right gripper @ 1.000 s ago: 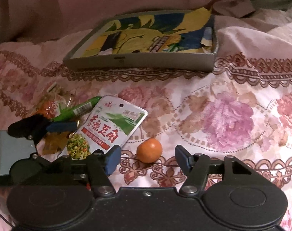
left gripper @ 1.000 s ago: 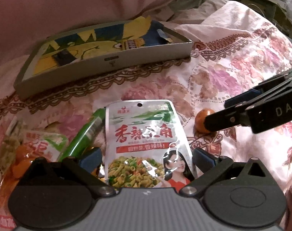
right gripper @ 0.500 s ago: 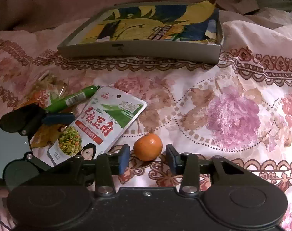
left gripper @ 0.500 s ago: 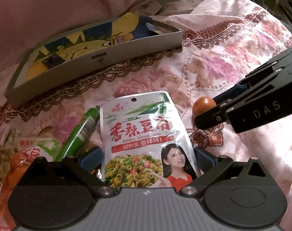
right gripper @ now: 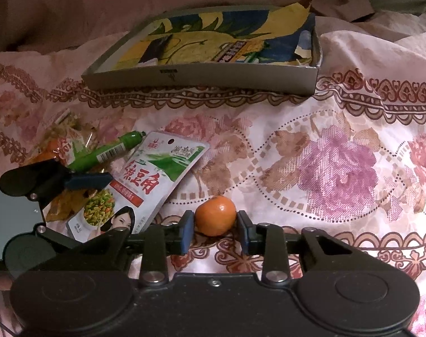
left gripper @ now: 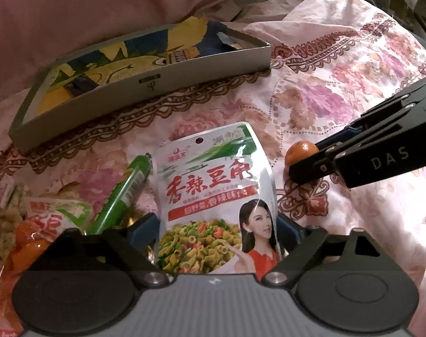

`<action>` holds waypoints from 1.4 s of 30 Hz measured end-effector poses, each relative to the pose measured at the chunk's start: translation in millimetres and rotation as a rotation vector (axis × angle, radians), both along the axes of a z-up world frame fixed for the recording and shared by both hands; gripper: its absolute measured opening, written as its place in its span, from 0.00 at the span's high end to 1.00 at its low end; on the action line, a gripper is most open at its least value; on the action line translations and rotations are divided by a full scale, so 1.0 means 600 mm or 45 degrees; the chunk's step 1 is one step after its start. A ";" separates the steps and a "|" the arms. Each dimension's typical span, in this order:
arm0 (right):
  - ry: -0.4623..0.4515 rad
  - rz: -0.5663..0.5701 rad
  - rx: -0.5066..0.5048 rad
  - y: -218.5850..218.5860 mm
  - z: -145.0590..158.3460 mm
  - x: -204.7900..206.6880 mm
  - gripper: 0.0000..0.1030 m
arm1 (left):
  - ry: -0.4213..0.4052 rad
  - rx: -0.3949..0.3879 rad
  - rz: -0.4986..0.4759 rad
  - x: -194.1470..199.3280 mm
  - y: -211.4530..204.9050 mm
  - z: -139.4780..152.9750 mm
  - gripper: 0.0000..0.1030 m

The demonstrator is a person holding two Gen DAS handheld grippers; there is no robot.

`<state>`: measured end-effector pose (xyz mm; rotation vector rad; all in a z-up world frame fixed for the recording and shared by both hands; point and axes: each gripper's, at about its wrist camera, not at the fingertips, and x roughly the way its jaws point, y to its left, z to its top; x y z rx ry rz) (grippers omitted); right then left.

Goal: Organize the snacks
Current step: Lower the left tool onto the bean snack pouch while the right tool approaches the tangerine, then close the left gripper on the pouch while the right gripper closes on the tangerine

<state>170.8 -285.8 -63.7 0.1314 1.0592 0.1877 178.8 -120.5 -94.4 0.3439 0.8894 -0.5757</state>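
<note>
A silver snack pouch with red characters lies on the floral bedspread, its lower end between the fingers of my left gripper, which stands wide open around it. It also shows in the right wrist view. My right gripper has closed onto a small orange, both pads touching its sides. The orange shows in the left wrist view at the tip of the right gripper. A green tube snack lies left of the pouch.
A shallow grey box lined with yellow and blue printed paper sits at the back; it also shows in the right wrist view. Several small snack packets lie at the left. Pink bedding rises behind the box.
My right gripper's fingers have closed from wide open onto the orange. My left gripper has edged forward over the pouch and stays open.
</note>
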 end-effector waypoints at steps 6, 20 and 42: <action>-0.011 0.007 -0.001 0.002 0.003 -0.001 0.66 | 0.003 -0.009 0.019 0.002 0.003 0.005 0.23; -0.058 -0.021 0.008 -0.004 0.013 -0.002 0.66 | -0.002 -0.077 0.076 0.001 0.009 0.013 0.34; -0.111 -0.056 -0.004 -0.009 0.021 -0.006 0.66 | -0.094 -0.146 0.127 -0.008 0.015 0.035 0.46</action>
